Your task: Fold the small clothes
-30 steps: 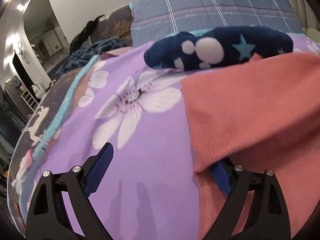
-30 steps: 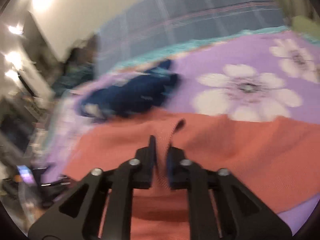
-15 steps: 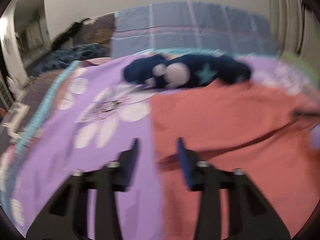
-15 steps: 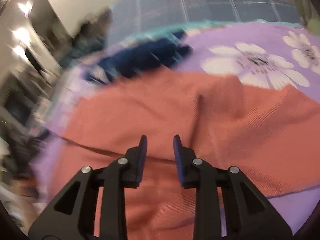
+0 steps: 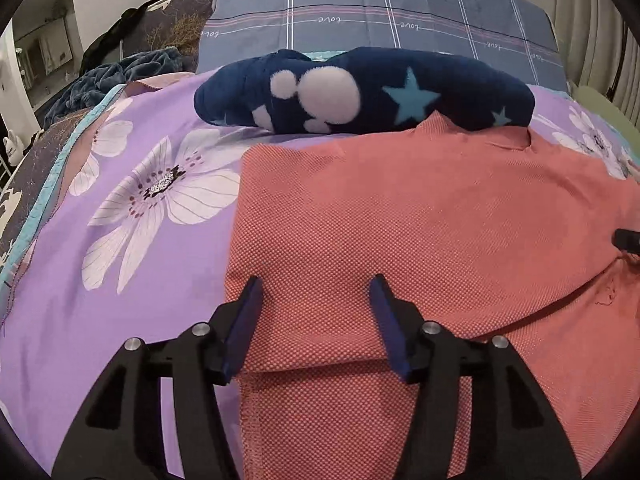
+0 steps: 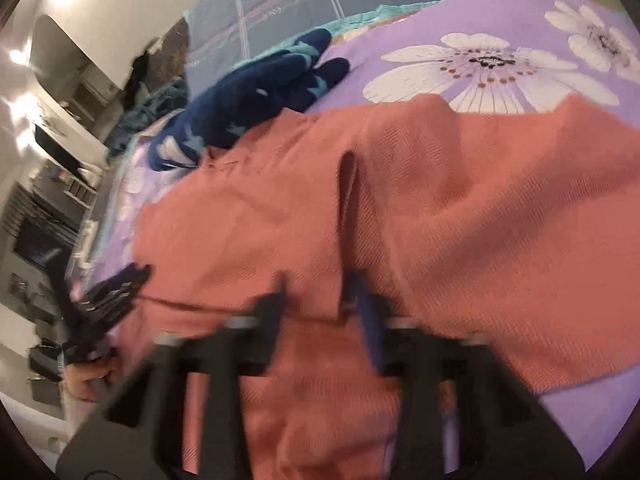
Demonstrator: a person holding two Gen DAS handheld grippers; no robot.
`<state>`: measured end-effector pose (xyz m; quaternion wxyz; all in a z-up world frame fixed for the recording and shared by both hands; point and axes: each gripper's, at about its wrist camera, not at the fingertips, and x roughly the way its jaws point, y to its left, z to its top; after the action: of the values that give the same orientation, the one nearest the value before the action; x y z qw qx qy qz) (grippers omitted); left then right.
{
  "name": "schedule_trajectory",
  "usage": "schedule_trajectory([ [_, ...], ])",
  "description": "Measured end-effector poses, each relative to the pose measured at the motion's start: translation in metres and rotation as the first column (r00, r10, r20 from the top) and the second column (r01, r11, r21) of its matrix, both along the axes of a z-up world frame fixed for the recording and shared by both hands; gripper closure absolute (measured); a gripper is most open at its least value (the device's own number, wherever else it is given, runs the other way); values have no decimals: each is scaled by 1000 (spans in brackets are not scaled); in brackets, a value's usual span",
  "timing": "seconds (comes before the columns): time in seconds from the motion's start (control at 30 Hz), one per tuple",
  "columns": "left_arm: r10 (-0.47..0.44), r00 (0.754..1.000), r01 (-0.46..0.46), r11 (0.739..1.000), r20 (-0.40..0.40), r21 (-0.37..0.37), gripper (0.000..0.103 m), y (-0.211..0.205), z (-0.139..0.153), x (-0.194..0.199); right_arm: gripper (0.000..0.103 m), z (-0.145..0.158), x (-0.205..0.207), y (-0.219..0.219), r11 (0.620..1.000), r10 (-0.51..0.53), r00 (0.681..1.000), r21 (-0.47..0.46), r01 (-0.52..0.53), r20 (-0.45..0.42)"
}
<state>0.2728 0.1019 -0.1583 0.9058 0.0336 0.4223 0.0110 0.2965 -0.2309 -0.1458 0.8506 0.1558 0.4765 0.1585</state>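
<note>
My left tool [image 5: 316,304] hangs with its fingers apart over the near left part of the folded coral knit garment [image 5: 420,216] on the purple floral bedsheet [image 5: 120,240]. Only my blurred right view shows the right tool [image 6: 316,296], also spread, empty, above a raised crease.

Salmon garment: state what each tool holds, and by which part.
Nothing. Left tool and right tool are both open above the folded salmon garment.
</note>
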Motion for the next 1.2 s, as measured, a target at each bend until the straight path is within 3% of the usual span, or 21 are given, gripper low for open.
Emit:
schedule_trajectory([
  [0.1,3,1000,-3,1000,5,11,44,-4,-2,-2,101,18,-8,-7,998,-55,997,-22,57,49],
  [0.17,6,1000,-6,1000,4,9,41,2,1,-2,101,16,-7,-17,975,-132,988,-173,143,73],
  [0.2,9,1000,-9,1000,4,5,41,4,2,-2,101,9,-4,-24,969,-150,988,-194,155,39],
  [0.27,33,999,-33,999,0,9,28,8,1,0,101,3,-11,-43,987,-153,988,-52,152,-8],
  [0.33,51,999,-51,999,-9,-15,22,14,0,0,91,14,-27,-54,989,-147,989,-17,147,12],
  [0.43,72,997,-74,995,-25,-71,16,25,-2,1,66,37,-66,-81,973,-202,969,-84,215,142],
  [0.5,71,997,-73,995,-21,-67,16,24,-1,1,62,45,-92,-112,947,-291,936,-83,312,196],
  [0.57,72,997,-73,996,-10,-44,17,20,-1,0,62,47,-121,-164,887,-446,871,-30,461,205],
  [0.6,70,998,-70,997,0,-35,19,19,0,-2,61,47,-133,-189,851,-518,833,12,526,193],
  [0.67,67,996,-67,998,53,-9,39,16,10,-8,57,42,-159,-245,746,-666,734,114,656,130],
  [0.73,105,988,-106,994,110,12,47,16,23,-16,56,34,-174,-288,652,-753,656,188,734,50],
  [0.8,110,980,-99,992,165,-75,50,21,42,-24,51,28,-179,-311,621,-771,636,236,748,13],
  [0.83,104,979,-84,989,172,-122,52,21,49,-25,43,26,-178,-319,611,-773,634,262,747,-2],
  [0.87,88,981,-62,986,170,-152,52,20,52,-24,32,23,-173,-323,612,-767,641,284,738,-13],
  [0.9,54,986,-25,984,159,-178,52,15,54,-21,30,22,-166,-324,620,-755,655,306,723,-17],
  [0.97,-31,992,50,987,125,-154,52,-7,48,-11,29,23,-150,-323,631,-754,656,290,720,13],
  [1.0,-60,993,73,989,104,-127,52,-17,41,-7,34,24,-142,-322,636,-757,653,260,727,24],
  [1.03,-89,994,96,989,65,-116,52,-28,29,-1,70,25,-132,-318,638,-761,648,218,738,37],
  [1.07,-103,994,106,987,27,-122,51,-34,17,3,97,25,-122,-311,655,-747,664,207,727,33],
  [1.13,-108,994,108,990,5,-94,49,-41,2,6,99,30,-105,-294,694,-697,717,257,673,6],
  [1.2,-106,994,107,991,15,-84,47,-42,6,5,99,52,-89,-262,740,-656,751,264,618,81],
])
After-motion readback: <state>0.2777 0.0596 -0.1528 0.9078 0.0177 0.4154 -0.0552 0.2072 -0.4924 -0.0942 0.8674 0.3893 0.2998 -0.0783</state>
